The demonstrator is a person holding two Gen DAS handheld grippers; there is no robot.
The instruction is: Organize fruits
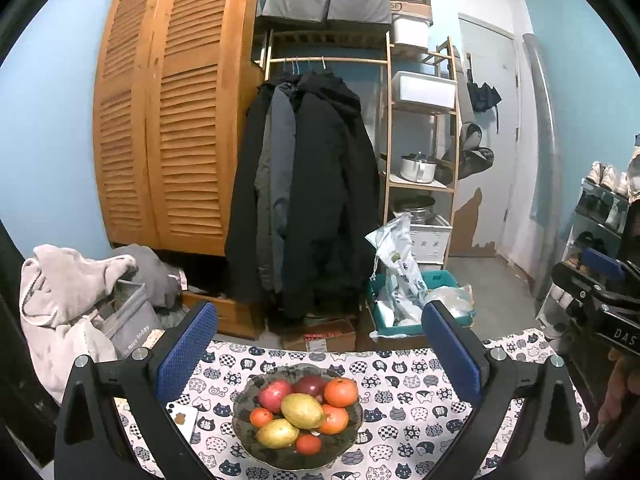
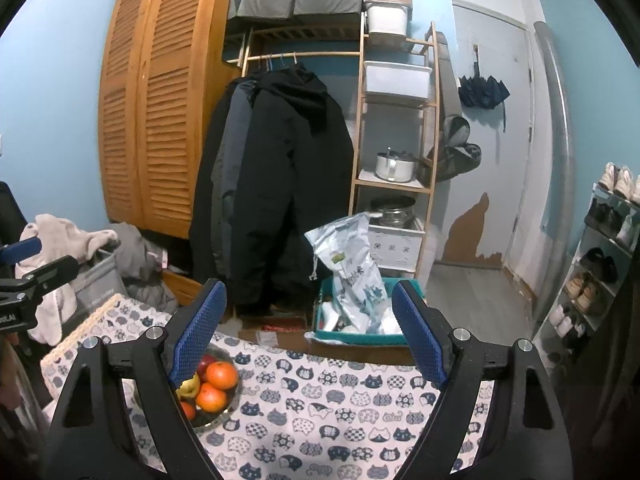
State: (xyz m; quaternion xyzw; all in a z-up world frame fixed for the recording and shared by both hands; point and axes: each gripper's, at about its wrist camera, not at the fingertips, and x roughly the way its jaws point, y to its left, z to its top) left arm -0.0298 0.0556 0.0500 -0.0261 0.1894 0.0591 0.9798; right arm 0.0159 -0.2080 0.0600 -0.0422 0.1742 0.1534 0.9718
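A glass bowl sits on a cat-print tablecloth. It holds oranges, two yellow-green mangoes and red apples. My left gripper is open and empty, above and behind the bowl. In the right wrist view the bowl is at the lower left, partly hidden behind the left finger. My right gripper is open and empty, to the right of the bowl over the tablecloth. The right gripper's body shows at the left wrist view's right edge.
Beyond the table's far edge stand a wooden louvred wardrobe, hanging dark coats, a bamboo shelf with pots, a teal crate with bags and a cardboard box. Clothes lie piled at the left. A shoe rack stands at the right.
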